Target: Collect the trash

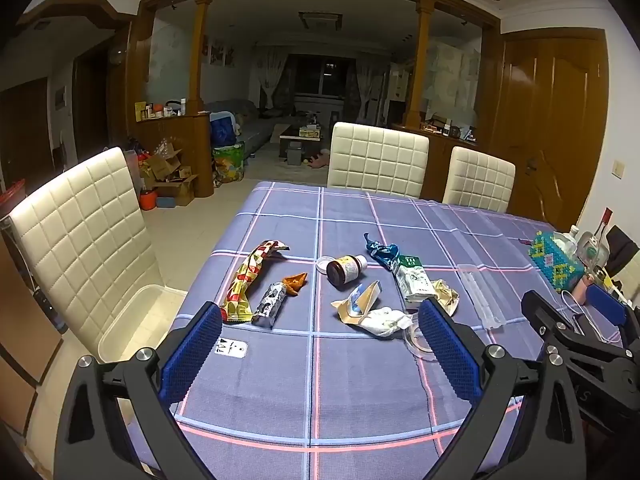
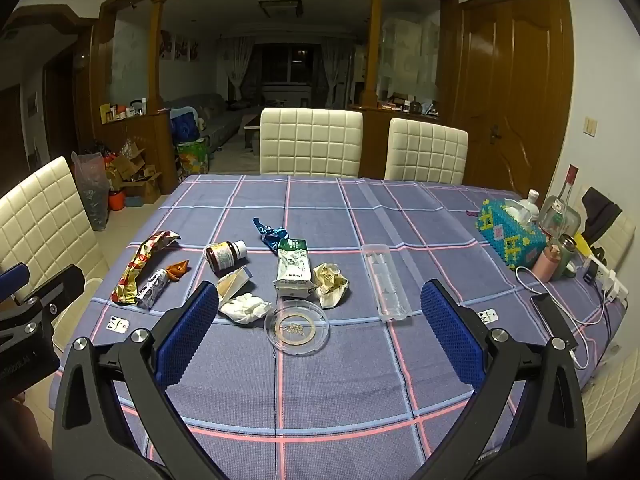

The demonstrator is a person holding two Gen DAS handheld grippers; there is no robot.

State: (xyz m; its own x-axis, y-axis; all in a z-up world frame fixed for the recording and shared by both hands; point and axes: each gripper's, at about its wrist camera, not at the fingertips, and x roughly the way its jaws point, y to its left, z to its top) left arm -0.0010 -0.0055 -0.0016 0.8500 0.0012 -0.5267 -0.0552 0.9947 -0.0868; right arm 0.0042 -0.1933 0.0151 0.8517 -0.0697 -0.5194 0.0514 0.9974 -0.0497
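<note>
- Hovering over the near desk [image 2: 320, 392] edge, both grippers empty: left gripper [image 1: 320, 344] and right gripper [image 2: 320, 328] have jaws spread wide, nothing between the pads. Prob. a survey pose before the first pick; no trash lifted yet.
- Trash sits mid-desk in a loose band, approx. 11 to 1 o'clock from the right gripper:
- red/yellow wrapper [image 2: 142, 266] at 10–11, silver wrapper [image 2: 154, 290] just beside it, orange scrap [image 2: 178, 270] touching its far end.
- brown bottle [image 2: 224, 256] on its side at 11; its white lid [image 1: 323, 265] lies apart, seen only in left view.
- blue foil [image 2: 272, 234] at 12, milk carton [image 2: 294, 270] lying flat just near of it, crumpled gold paper [image 2: 330, 284] against its right side.
- folded paper [image 2: 234, 284] + white tissue [image 2: 246, 308] closest to the left pad, likely the easiest first grab.
- Glass ashtray [image 2: 297, 330] dead ahead at 12, clear plastic box [image 2: 386, 284] at 1: trash or not, can't tell.
- White bin [image 1: 136, 320] stands off the desk edge at 9 o'clock of the left gripper, by a chair [image 1: 80, 232]; likely set there as the drop spot.
- Hard to see: bin's bottom hidden by the desk edge and left jaw; ashtray contents unclear; bottle label unreadable.
- Tissue box [image 2: 508, 236], phone [image 2: 554, 320], cables at 2–3 o'clock look like keepers.
</note>
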